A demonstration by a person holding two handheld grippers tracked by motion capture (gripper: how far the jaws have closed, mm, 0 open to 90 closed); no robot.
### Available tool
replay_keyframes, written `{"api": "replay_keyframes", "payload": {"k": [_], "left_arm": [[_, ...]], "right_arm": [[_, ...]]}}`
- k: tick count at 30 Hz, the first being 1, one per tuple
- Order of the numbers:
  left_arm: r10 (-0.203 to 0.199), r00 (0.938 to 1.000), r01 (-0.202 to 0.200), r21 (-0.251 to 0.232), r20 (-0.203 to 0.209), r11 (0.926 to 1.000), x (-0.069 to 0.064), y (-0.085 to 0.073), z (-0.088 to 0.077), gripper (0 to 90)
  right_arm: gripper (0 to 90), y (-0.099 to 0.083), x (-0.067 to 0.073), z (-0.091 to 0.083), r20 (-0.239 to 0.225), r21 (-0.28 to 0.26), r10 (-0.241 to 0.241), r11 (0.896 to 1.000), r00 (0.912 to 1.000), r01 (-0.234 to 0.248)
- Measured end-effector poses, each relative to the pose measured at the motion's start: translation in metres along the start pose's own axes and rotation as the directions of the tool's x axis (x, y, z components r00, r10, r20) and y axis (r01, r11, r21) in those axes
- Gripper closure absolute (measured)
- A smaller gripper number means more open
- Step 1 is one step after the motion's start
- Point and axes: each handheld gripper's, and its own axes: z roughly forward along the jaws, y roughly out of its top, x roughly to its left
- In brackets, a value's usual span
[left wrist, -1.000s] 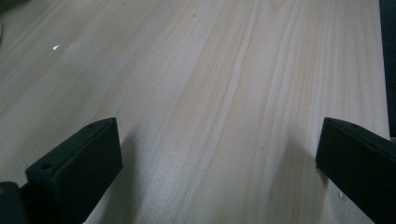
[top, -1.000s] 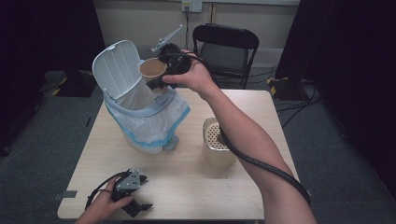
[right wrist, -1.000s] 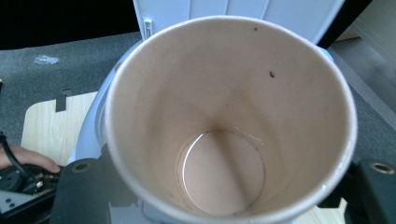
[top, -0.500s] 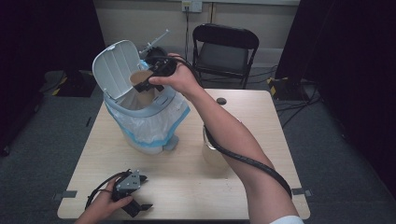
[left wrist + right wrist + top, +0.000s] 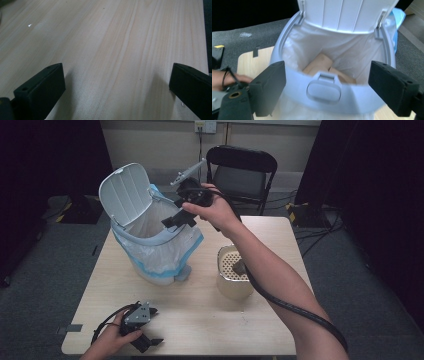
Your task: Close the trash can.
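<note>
Perforated beige container (image 5: 234, 279) stood on table (image 5: 200, 320), right of centre, near front half. Pale wood grain on tabletop (image 5: 112, 50), one tiny white fleck (image 5: 29, 25) near far left. Black folding chair (image 5: 242, 172) stood behind table, against wall. Wall outlet (image 5: 205, 126) above chair, cable hanging down. Grey carpet (image 5: 50, 270) all round, dark drapes (image 5: 380, 195) at both sides. Bits of tape (image 5: 69, 329) on floor by front left corner.
</note>
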Motion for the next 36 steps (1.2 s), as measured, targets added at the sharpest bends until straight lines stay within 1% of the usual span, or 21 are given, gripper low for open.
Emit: {"api": "replay_keyframes", "payload": {"k": [2,6,7,8,9,12,17,20,22,27,33,36], "left_arm": [[0.0,1.0,0.0,0.001,0.0,1.0,0.0,0.0,0.0,0.0],[-0.001,1.0,0.001,0.001,0.0,1.0,0.0,0.0,0.0,0.0],[-0.001,1.0,0.001,0.001,0.0,1.0,0.0,0.0,0.0,0.0],[0.0,1.0,0.0,0.001,0.0,1.0,0.0,0.0,0.0,0.0],[-0.001,1.0,0.001,0.002,0.0,1.0,0.0,0.0,0.0,0.0],[-0.001,1.0,0.001,0.002,0.0,1.0,0.0,0.0,0.0,0.0],[-0.001,1.0,0.001,0.002,0.0,1.0,0.0,0.0,0.0,0.0],[-0.001,1.0,0.001,0.002,0.0,1.0,0.0,0.0,0.0,0.0],[-0.001,1.0,0.001,0.002,0.0,1.0,0.0,0.0,0.0,0.0],[0.0,1.0,0.0,0.001,0.0,1.0,0.0,0.0,0.0,0.0],[-0.001,1.0,0.001,0.001,0.0,1.0,0.0,0.0,0.0,0.0],[-0.002,1.0,0.002,0.002,0.0,1.0,0.0,0.0,0.0,0.0]], "right_arm": [[14.4,-0.007,0.002,-0.006,0.001,0.001,-0.01,1.0,1.0,0.01],[14.4,-0.021,0.009,-0.016,-0.002,-0.001,-0.013,1.0,0.9999,0.013],[14.5,-0.024,0.01,-0.018,0.004,0.001,-0.017,1.0,0.9998,0.017],[14.4,-0.029,0.012,-0.02,0.027,-0.003,-0.022,1.0,0.9994,0.022],[14.4,-0.032,0.013,-0.022,0.03,0.003,-0.019,1.0,0.9994,0.019],[14.5,-0.041,0.015,-0.025,0.021,0.003,-0.015,1.0,0.9997,0.015],[14.5,-0.057,0.017,-0.031,0.022,0.007,0.01,1.0,0.9997,-0.01],[14.5,-0.065,0.016,-0.035,0.018,0.003,0.011,1.0,0.9998,-0.011],[14.6,-0.07,0.017,-0.038,0.022,0.003,0.024,1.0,0.9995,-0.024],[14.6,-0.082,0.015,-0.045,0.023,0.004,0.029,1.0,0.9993,-0.029],[14.5,-0.094,0.015,-0.051,0.018,-0.01,0.046,0.999,0.9988,-0.046],[14.5,-0.1,0.016,-0.052,0.02,-0.004,0.045,0.999,0.9988,-0.045]]}}
